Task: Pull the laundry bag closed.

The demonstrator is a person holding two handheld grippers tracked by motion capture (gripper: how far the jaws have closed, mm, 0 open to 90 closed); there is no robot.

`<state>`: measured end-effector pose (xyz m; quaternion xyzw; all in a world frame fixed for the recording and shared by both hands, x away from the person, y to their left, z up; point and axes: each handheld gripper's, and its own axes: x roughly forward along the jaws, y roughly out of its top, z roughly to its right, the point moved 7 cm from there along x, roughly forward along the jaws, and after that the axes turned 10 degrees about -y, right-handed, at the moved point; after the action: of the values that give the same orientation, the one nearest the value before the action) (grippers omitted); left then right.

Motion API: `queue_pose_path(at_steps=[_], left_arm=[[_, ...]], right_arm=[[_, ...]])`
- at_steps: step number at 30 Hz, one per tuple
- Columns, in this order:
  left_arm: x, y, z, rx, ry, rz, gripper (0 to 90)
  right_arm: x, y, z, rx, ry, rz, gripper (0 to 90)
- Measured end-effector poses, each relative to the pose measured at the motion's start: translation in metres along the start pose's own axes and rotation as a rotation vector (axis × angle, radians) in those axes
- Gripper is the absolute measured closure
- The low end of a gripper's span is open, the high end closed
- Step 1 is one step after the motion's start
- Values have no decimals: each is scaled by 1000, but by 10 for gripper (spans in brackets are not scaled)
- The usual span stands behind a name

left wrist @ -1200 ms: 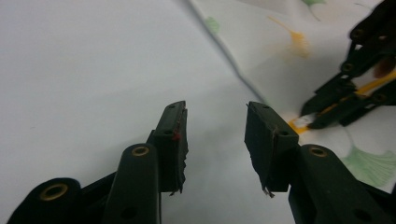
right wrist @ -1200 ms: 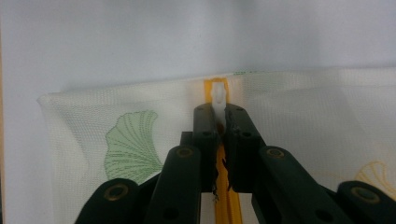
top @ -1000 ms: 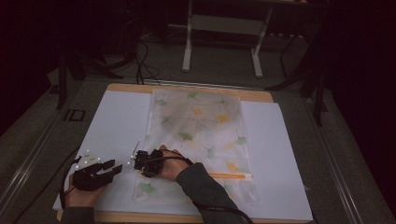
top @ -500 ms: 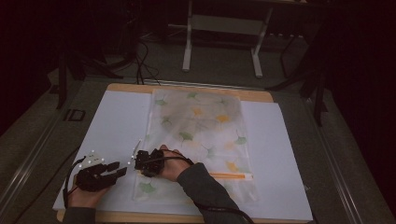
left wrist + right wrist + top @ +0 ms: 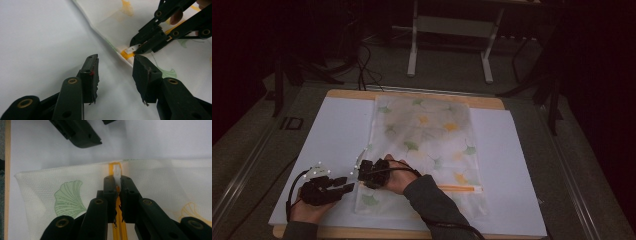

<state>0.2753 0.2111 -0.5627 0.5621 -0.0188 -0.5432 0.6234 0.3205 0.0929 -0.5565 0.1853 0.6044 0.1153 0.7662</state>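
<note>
From the high view, a mesh zip bag printed with ginkgo leaves lies flat on a white sheet that covers the worktop, its long axis running away from the person and its orange zipper crossing the near end from side to side. The right tool reaches across the bag to the bag's left edge, while the left tool rests on the sheet just beside that same edge, near the right one. In the left gripper view, the left tool has just been spreading its jaws and now stands wide apart with nothing between them but bare sheet; the bag's edge and the zipper's end lie just ahead and slightly to the right of its tips. The right tool is pinched there on the white zipper pull. In the right gripper view, the right tool is clamped together on the zipper pull, which sits at the very end of the orange track against the bag's left edge; the track runs straight back under the jaws. My reading is that the zipper's line, stretching away to the right across the bag, sets the direction of any pull, and the left tool is the nearer one to pin the corner.
</note>
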Motion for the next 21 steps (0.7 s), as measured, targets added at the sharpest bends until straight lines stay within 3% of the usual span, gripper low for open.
queue_pose_path(at_steps=[5, 10, 15, 21], left_arm=[[8, 0, 5, -36, -76, -7, 562], [13, 1, 9, -60, -123, -15, 558], [20, -2, 8, -127, -174, -21, 551], [27, -3, 9, -153, -201, -45, 553]], right_arm=[[-3, 0, 0, -1, -7, 7, 841], [-1, 1, 0, 0, -9, 16, 841], [-2, 1, -1, 0, -11, 22, 841], [-5, 1, 0, 4, -17, 38, 841]])
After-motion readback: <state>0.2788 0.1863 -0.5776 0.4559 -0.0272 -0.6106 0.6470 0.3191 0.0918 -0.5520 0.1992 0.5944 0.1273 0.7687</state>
